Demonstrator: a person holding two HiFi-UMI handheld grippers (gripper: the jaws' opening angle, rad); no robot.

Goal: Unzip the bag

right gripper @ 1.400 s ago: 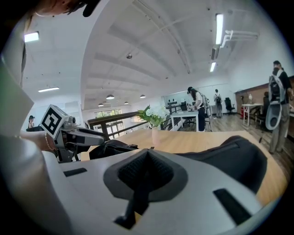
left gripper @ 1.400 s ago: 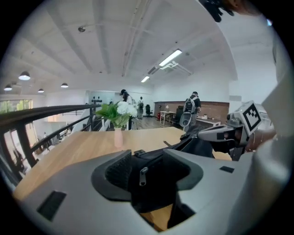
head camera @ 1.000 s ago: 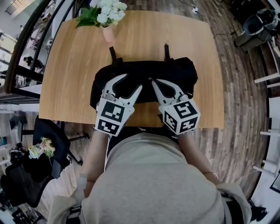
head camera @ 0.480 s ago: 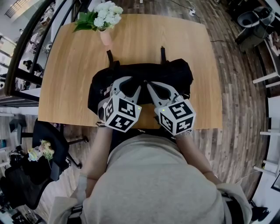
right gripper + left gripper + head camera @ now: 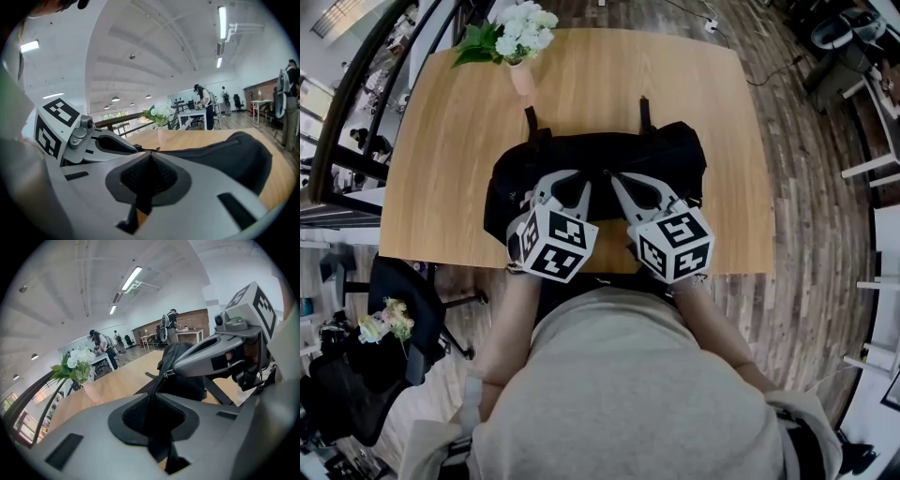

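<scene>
Tabletop of pale, smooth wood [image 5: 441, 187] with rounded corners, seen from above the person's head. At its eleven o'clock corner stands a slim pink vase [image 5: 523, 80] with a loose bunch of white flowers [image 5: 520, 23] and green leaves. A soft black fabric bag [image 5: 675, 155], long and rounded like a small duffel, lies across the table's six o'clock edge, nearest the person. Two flat black straps [image 5: 530, 122] stick out from its far side toward twelve o'clock.

The left gripper [image 5: 581, 187], grey-white moulded plastic with a black-and-white marker cube [image 5: 553, 246], rests on the bag's top at about seven o'clock. Its jaws have just been closing. In the left gripper view their textured black pads [image 5: 136, 416] pinch a fold of the bag's fabric beside the zipper [image 5: 159, 383], which runs as a thin ridged line away from the jaws.

The right gripper [image 5: 614, 180], of the same build, lies just beside it at about five o'clock, so the two tips nearly meet at the bag's middle. Its jaws are closed together. Its tip sits at the zipper's small metal slider [image 5: 165, 375]; whether it pinches the pull I cannot tell.

A beige knitted top [image 5: 628, 394] fills the bottom of the head view.
</scene>
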